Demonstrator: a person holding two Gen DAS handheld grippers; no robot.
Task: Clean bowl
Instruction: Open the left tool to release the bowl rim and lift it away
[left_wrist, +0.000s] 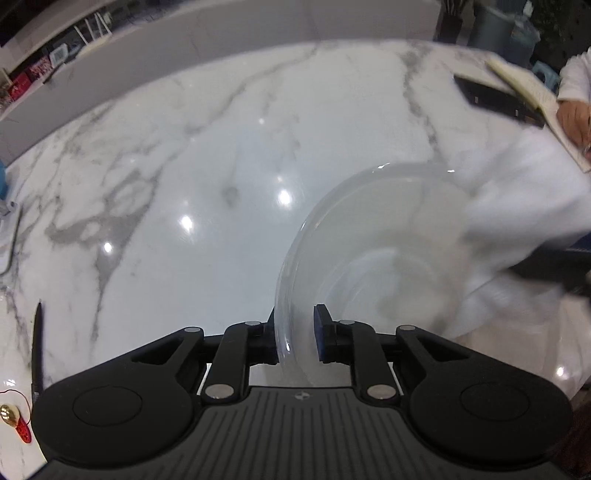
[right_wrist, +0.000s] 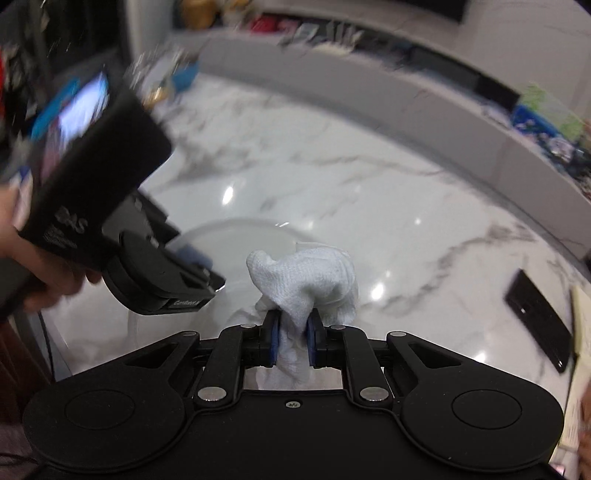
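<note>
The left tongs (left_wrist: 295, 338) are clamped on the rim of the clear bowl (left_wrist: 373, 251), one blue pad inside the wall and the other finger outside, and they hold the bowl tipped up on edge. The right tongs (right_wrist: 291, 341) are closed on a bunched white cloth (right_wrist: 306, 280). In the right wrist view the person's left hand (right_wrist: 40, 266) grips the left tongs' black handle, blurred.

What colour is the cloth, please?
White; the cloth shows best in the right wrist view.
</note>
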